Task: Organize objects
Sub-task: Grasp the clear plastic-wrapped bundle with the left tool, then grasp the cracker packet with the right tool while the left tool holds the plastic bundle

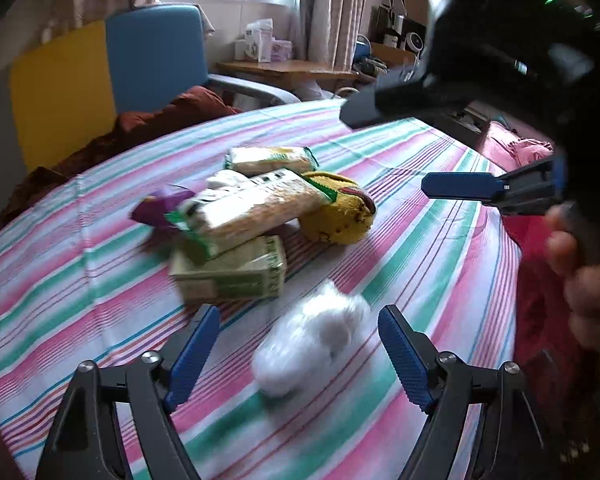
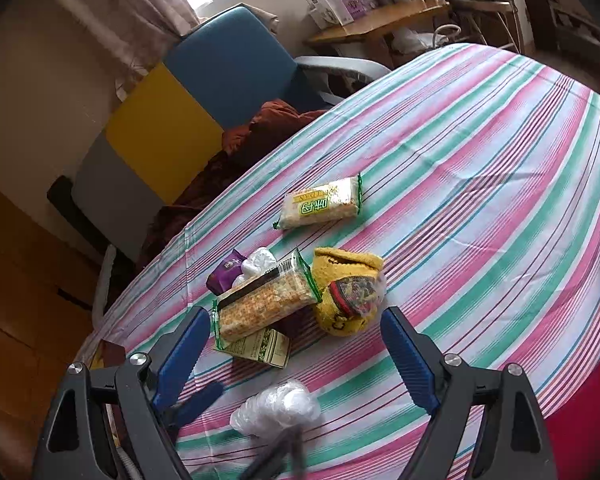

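Note:
On the striped tablecloth [image 1: 440, 264] [image 2: 480, 160] lies a pile: a cracker packet [image 1: 252, 210] [image 2: 268, 306] resting on a green box [image 1: 230, 270] [image 2: 260, 346], a purple packet [image 1: 160, 208] [image 2: 226, 270], a yellow knitted item [image 1: 340, 212] [image 2: 346, 292] and a second snack packet [image 1: 272, 159] [image 2: 320, 204] further back. A white plastic bag [image 1: 312, 344] [image 2: 276, 404] lies nearer, between the blue fingers of my left gripper [image 1: 300, 354] [image 2: 258, 410], which is open around it. My right gripper [image 2: 296, 354] [image 1: 384, 151] hovers open over the pile, holding nothing.
A blue chair [image 1: 156, 56] [image 2: 236, 60], a yellow panel [image 1: 60, 92] and a brown cloth [image 2: 268, 120] stand past the table's far edge. A wooden desk [image 1: 284, 70] with boxes is by the window. A hand [image 1: 588, 280] and red fabric [image 1: 540, 272] are at right.

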Demonstrator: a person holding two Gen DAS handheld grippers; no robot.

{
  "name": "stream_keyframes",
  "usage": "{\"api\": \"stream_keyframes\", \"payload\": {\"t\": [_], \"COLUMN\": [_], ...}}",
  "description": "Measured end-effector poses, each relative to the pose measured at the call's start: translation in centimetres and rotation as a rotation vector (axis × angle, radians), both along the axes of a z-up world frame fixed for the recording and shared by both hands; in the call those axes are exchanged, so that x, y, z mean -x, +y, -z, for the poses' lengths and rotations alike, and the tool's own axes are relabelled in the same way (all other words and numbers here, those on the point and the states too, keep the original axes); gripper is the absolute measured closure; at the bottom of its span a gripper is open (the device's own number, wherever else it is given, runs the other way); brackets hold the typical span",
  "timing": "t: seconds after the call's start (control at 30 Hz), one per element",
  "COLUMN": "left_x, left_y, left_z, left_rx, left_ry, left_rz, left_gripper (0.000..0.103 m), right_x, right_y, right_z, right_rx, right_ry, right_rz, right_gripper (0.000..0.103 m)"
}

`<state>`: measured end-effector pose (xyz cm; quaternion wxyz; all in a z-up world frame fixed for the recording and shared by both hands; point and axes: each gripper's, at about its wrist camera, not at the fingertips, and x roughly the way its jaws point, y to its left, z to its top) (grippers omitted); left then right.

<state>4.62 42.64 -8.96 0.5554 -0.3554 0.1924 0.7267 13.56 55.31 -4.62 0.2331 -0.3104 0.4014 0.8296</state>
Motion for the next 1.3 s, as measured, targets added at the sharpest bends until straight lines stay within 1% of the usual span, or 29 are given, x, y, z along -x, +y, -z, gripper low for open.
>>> {"api": "stream_keyframes", "payload": {"t": [0.07, 0.13, 0.23, 0.3, 0.33, 0.4, 0.5, 0.53, 0.6, 0.67, 0.77, 0.9, 0.97, 1.03, 1.07, 1.1, 1.13, 1.17, 1.2, 1.27, 1.3], "left_x": [0.3, 0.7, 1.5, 2.1, 2.3, 2.5, 2.1, 1.9, 1.7, 1.5, 1.4, 1.5, 1.6, 1.6, 1.7, 1.8, 1.8, 1.7, 1.7, 1.6, 1.6], "left_y": [0.9, 0.5, -1.3, -3.2, -4.2, -6.4, -9.1, -9.7, -10.5, -10.7, -10.9, -11.1, -11.2, -11.2, -11.2, -11.3, -11.3, -11.3, -11.3, -11.2, -11.3], "left_z": [1.1, 1.5, 1.5, 1.5, 1.6, 1.7, 1.7, 1.8, 2.0, 2.1, 2.1, 2.2, 2.2, 2.3, 2.3, 2.4, 2.3, 2.3, 2.3, 2.3, 2.3], "left_rx": [0.031, 0.022, -0.002, -0.012, -0.022, -0.036, -0.046, -0.049, -0.063, -0.07, -0.07, -0.082, -0.085, -0.088, -0.091, -0.093, -0.094, -0.095, -0.094, -0.091, -0.09], "left_ry": [-0.049, -0.092, -0.131, -0.147, -0.16, -0.161, -0.13, -0.116, -0.093, -0.074, -0.055, -0.075, -0.077, -0.083, -0.09, -0.095, -0.096, -0.096, -0.095, -0.091, -0.09], "left_rz": [0.017, 0.012, -0.027, -0.073, -0.093, -0.138, -0.163, -0.16, -0.148, -0.143, -0.141, -0.142, -0.143, -0.144, -0.144, -0.144, -0.145, -0.145, -0.145, -0.145, -0.145], "left_gripper": [0.057, 0.066, 0.067, 0.067, 0.067, 0.067, 0.067, 0.067, 0.067, 0.067, 0.067, 0.067, 0.067, 0.067, 0.066, 0.066, 0.066, 0.065, 0.065, 0.065, 0.065], "right_x": [0.2, 0.4, 0.8, 1.2, 1.5, 1.9, 2.5, 2.7, 3.2, 3.8, 4.6, 5.8, 6.4, 6.9, 7.1, 7.2, 7.3, 7.4, 7.4, 7.3, 7.3], "right_y": [0.0, -0.1, -0.1, -0.2, -0.2, -0.1, 0.1, 0.3, 0.3, 0.2, 0.4, 0.8, 1.1, 1.4, 1.5, 1.7, 1.8, 1.9, 1.9, 1.9, 1.9], "right_z": [0.1, 0.2, 0.5, 0.8, 1.1, 1.7, 2.6, 3.1, 4.1, 4.8, 5.1, 5.5, 6.2, 6.9, 7.1, 7.4, 7.6, 7.7, 7.5, 7.3, 7.2], "right_rx": [0.005, 0.006, 0.01, 0.026, 0.053, 0.102, 0.178, 0.227, 0.318, 0.368, 0.398, 0.394, 0.429, 0.444, 0.452, 0.459, 0.46, 0.455, 0.443, 0.411, 0.409], "right_ry": [-0.009, -0.021, -0.043, -0.056, -0.06, -0.073, -0.077, -0.064, -0.043, -0.03, 0.019, 0.045, 0.069, 0.082, 0.087, 0.092, 0.092, 0.091, 0.088, 0.066, 0.063], "right_rz": [-0.008, -0.012, -0.025, -0.049, -0.072, -0.091, -0.093, -0.082, -0.067, -0.033, 0.02, 0.074, 0.082, 0.096, 0.101, 0.1, 0.093, 0.088, 0.086, 0.092, 0.092], "right_gripper": [0.014, 0.014, 0.014, 0.014, 0.014, 0.014, 0.014, 0.014, 0.014, 0.014, 0.014, 0.014, 0.014, 0.017, 0.02, 0.028, 0.033, 0.042, 0.055, 0.068, 0.069]}}
